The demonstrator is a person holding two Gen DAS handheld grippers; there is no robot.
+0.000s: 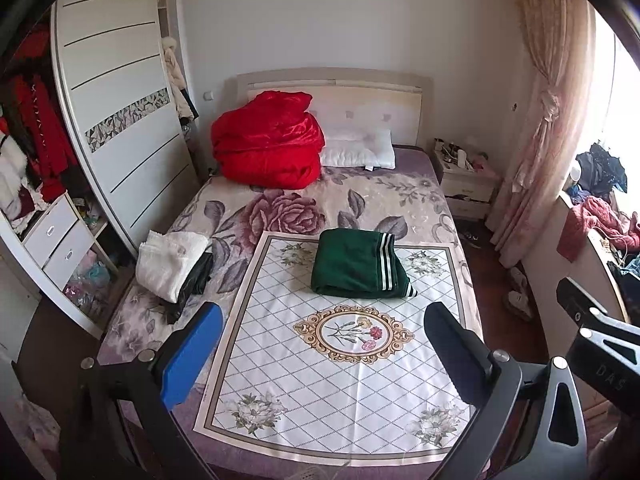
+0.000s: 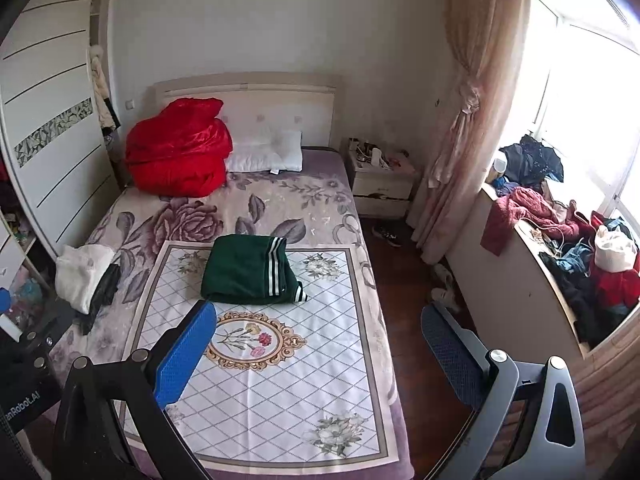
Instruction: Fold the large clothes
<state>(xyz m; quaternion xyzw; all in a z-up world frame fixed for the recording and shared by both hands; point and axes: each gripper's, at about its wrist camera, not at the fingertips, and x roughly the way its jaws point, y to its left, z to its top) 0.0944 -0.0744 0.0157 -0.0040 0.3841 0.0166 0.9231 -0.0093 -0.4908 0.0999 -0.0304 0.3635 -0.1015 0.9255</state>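
Lying half-hidden under white clothes: dark garment.

We see daylight flooding in from the window at right, blown out to pure white glare. The bed is evenly lit with soft, faint shadows. Both views bend strongly at the edges, with black vignetting in the corners. The wardrobe interior at left stays dim.
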